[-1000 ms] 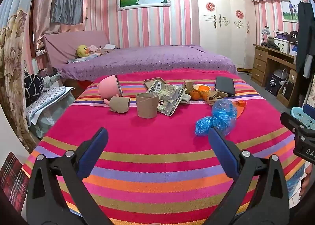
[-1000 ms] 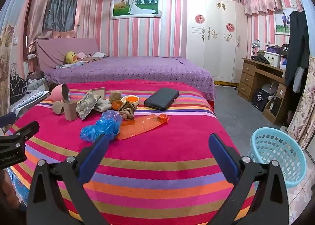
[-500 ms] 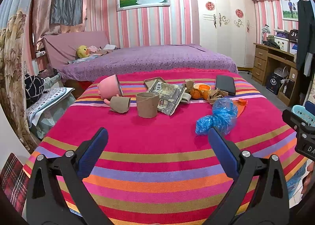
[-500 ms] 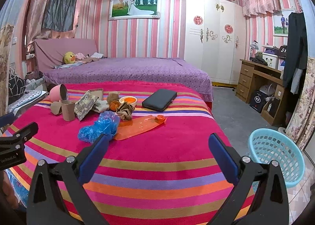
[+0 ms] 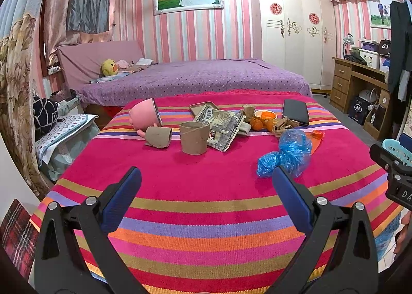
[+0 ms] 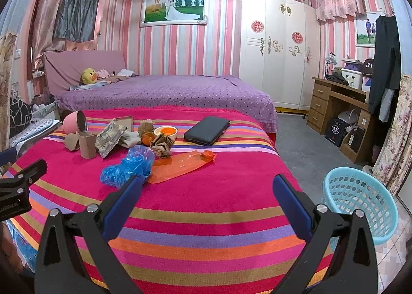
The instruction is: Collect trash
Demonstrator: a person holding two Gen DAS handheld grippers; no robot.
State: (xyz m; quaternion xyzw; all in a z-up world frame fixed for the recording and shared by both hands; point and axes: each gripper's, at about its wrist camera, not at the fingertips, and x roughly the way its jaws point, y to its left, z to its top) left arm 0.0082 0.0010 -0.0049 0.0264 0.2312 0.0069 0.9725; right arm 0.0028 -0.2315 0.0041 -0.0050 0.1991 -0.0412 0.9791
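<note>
- We read little: the crumpled printed wrapper [image 5: 221, 126] shows a barcode and a small red logo, too small to make out; the letters "DA" sit on the edge of the right gripper's body in the left view.
- Our left gripper [image 5: 206, 186] hovers over the near part of the striped bed [image 5: 200, 206], jaws spread wide with nothing between them.
- Our right gripper [image 6: 207, 191] is likewise released and empty, over the near right part of the bed.
- The trash lies in a loose cluster across the far half of the bed: two cardboard tubes, one upright [image 5: 193, 137] and one lying [image 5: 158, 137] just beside it; one blue plastic bag [image 5: 285, 156] nearest the jaws; one orange plastic wrapper [image 6: 180, 165] touching the bag; one brown paper wad [image 6: 162, 144].
- One pink cup [image 5: 145, 116] lies tipped at the far left; one dark case [image 6: 206, 130] lies apart at the far right.
- The near half of the bed is bare striped cloth, open for moving.
- One light blue basket [image 6: 360, 206] stands on the floor, just off the bed's right edge.
</note>
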